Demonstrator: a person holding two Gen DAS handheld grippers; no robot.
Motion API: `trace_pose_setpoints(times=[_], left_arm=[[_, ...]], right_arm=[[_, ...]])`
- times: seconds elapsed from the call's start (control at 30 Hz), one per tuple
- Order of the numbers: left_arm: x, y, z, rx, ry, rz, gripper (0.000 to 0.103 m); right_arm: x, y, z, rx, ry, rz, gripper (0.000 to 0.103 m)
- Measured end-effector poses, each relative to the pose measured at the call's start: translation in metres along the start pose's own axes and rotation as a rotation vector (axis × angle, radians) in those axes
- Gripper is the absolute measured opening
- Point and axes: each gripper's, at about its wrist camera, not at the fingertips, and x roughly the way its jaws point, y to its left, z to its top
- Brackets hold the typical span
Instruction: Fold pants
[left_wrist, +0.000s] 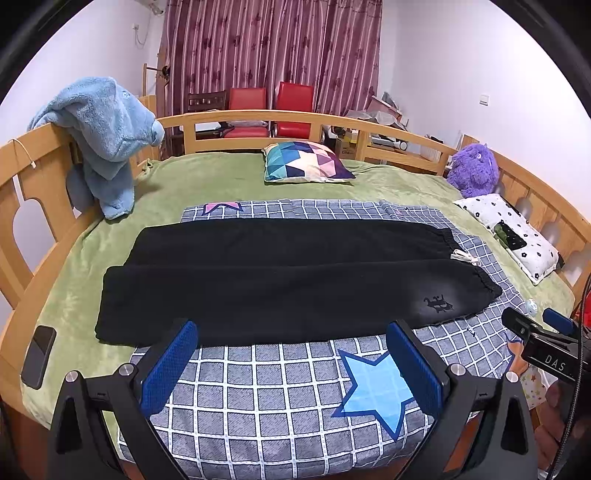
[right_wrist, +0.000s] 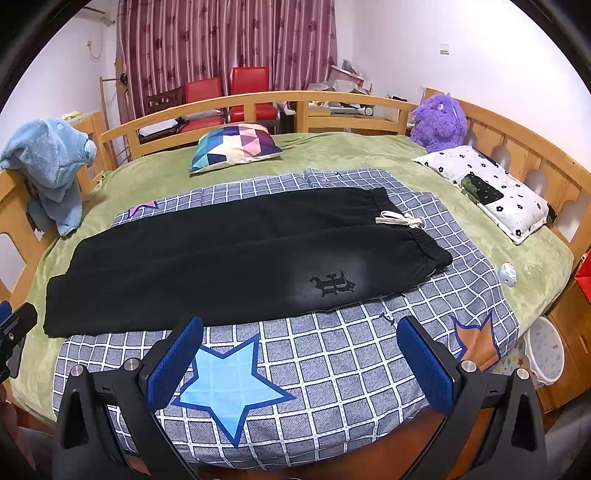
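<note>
Black pants lie flat across a grey checked quilt, legs side by side, cuffs to the left, waistband with a cream drawstring to the right. A dark emblem marks the near leg of the pants. My left gripper is open, hovering over the quilt just short of the near leg's edge, empty. My right gripper is also open and empty, over the quilt near the emblem. The right gripper's body shows at the right edge of the left wrist view.
A wooden rail rings the bed. A phone lies at the near left edge. A patterned cushion, floral pillow, purple plush, blue plush garment and small round object sit around the pants.
</note>
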Motion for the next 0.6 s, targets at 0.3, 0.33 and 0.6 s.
trace_pose_setpoints(times=[0.3,0.33,0.6], left_arm=[[-0.0001,-0.0008,-0.0003,-0.003,0.001,-0.003,0.103],[-0.0007,-0.0018,-0.0004,-0.003,0.001,-0.004,0.103],[-0.001,-0.0022,-0.0004,-0.006,0.003,-0.006,0.103]], right_arm=[[0.0002,-0.0011,-0.0004,-0.004,-0.001,-0.001,0.103],[0.0001,-0.0017,-0.0005,-0.004,-0.001,0.0,0.103],[0.0002,-0.0023,-0.0014,-0.001,0.0,-0.005,0.103]])
